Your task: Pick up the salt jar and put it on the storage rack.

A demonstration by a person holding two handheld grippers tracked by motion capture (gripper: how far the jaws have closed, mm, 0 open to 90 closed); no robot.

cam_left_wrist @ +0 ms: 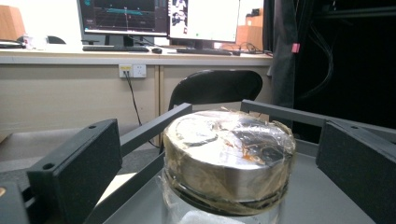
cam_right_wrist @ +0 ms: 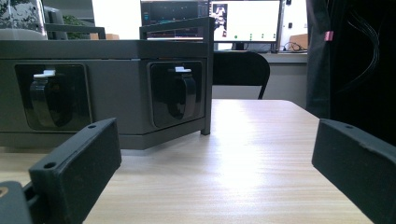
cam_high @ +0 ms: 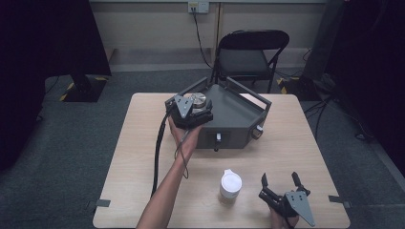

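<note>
Straight ahead of the left gripper (cam_high: 191,110), between its spread jaws but not yet pinched: a jar with a metal lid (cam_left_wrist: 229,158), standing upright on the near-left corner of the grey box's (cam_high: 234,114) top, long axis vertical. Clearly nearer to the left gripper than to the right one. Jaws apart on either side of the lid, touching nothing as far as can be told. Lid round, silvery, wrapped in wrinkled clear film with brownish smears; clear glass just below it. Right gripper (cam_high: 282,183) low on the table (cam_high: 143,143) at near right, jaws wide apart, idle, beside a white-capped bottle (cam_high: 230,187).
</note>
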